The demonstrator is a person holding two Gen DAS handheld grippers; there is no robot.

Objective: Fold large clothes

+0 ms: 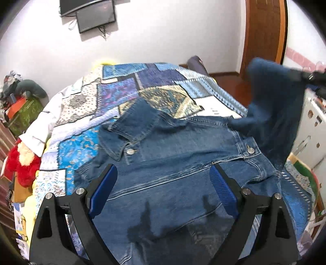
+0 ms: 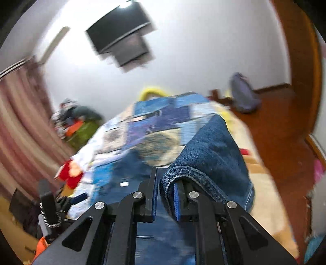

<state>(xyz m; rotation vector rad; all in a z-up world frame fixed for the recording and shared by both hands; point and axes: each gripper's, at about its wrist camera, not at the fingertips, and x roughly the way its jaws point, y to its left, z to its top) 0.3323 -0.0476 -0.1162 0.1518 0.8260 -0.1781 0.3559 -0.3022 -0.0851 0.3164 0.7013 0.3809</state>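
Note:
A blue denim jacket (image 1: 173, 163) lies spread on a bed with a blue patchwork quilt (image 1: 126, 85). My left gripper (image 1: 163, 177) is open and empty, just above the jacket's middle. My right gripper (image 2: 166, 183) holds the jacket's sleeve (image 2: 214, 150). The denim cuff is draped over the right finger (image 2: 177, 201), and the jaws stand slightly apart. In the left wrist view the lifted sleeve (image 1: 273, 106) hangs at the right, held up by the right gripper (image 1: 313, 76). The right wrist view is blurred.
A red plush toy (image 1: 22, 163) and a white pillow (image 1: 34, 140) lie at the bed's left edge. A cluttered green box (image 1: 24, 114) stands at far left. A wall TV (image 1: 89, 12), a wooden door (image 1: 262, 36) and a white cabinet (image 1: 311, 126) surround the bed.

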